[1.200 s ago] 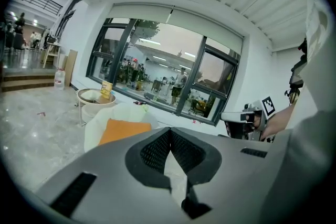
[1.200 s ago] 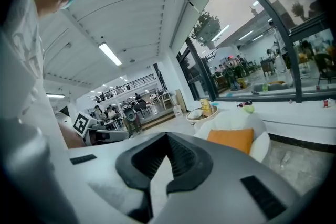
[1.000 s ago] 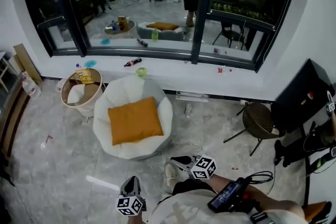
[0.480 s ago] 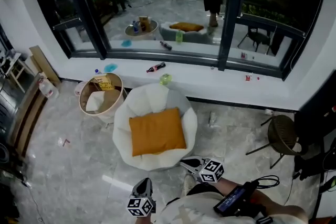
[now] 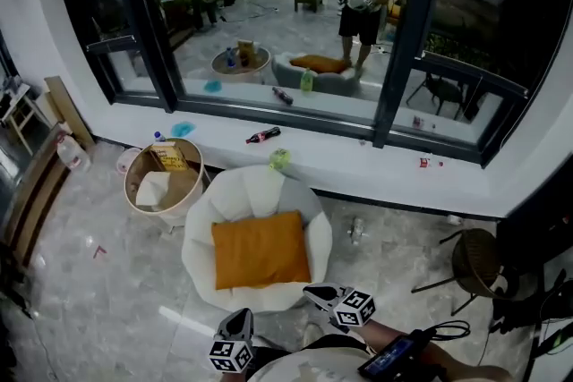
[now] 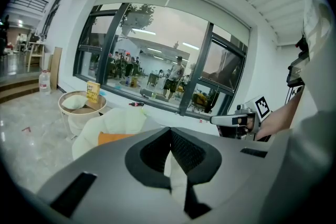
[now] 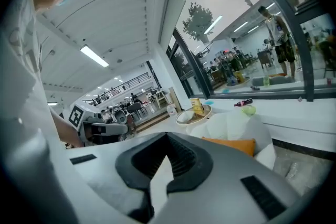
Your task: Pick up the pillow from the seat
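Observation:
An orange square pillow (image 5: 260, 248) lies flat in a round white cushioned seat (image 5: 202, 215) on the marble floor. My left gripper (image 5: 243, 316) is low at the seat's near edge, shut with nothing in it. My right gripper (image 5: 311, 290) is just right of it at the seat's near right rim, also shut and empty. In the left gripper view the shut jaws (image 6: 170, 131) point toward the pillow (image 6: 109, 138), with the right gripper (image 6: 231, 120) off to the side. The right gripper view looks past its shut jaws (image 7: 167, 136) to the pillow (image 7: 231, 144).
A round basket (image 5: 137, 173) holding a white cushion stands left of the seat. On the window sill lie a green ball (image 5: 278, 158) and a bottle (image 5: 262, 136). A dark wicker chair (image 5: 473, 260) stands at the right. A small bottle (image 5: 355, 231) lies on the floor.
The head view has swung and moved in: the seat and pillow now sit lower in the frame, nearer both grippers. Both grippers stay shut and empty.

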Available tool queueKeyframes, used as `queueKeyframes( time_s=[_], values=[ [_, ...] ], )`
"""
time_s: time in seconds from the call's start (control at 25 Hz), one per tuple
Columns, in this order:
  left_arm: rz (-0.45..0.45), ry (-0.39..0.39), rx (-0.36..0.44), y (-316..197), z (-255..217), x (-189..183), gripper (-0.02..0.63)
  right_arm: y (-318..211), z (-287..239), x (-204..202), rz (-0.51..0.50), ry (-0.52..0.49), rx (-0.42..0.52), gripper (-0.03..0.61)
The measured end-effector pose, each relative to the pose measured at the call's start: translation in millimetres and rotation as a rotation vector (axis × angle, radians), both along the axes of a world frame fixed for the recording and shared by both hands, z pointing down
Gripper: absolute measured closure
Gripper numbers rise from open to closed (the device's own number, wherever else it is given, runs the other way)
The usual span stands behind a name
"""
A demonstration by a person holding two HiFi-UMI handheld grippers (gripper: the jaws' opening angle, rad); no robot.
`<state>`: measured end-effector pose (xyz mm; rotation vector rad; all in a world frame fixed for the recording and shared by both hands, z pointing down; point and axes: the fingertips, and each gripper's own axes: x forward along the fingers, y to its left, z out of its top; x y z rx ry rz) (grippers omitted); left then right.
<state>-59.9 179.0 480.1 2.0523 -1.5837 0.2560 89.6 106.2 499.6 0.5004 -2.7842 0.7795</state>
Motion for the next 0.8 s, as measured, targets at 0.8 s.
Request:
queueKeyframes(
  time_s=[0.8],
  values=[
    [0.3, 0.06, -0.055, -117, 25, -164, 0.603, -102, 20, -138, 0.312, 0.109, -0.027, 0.565]
  ],
)
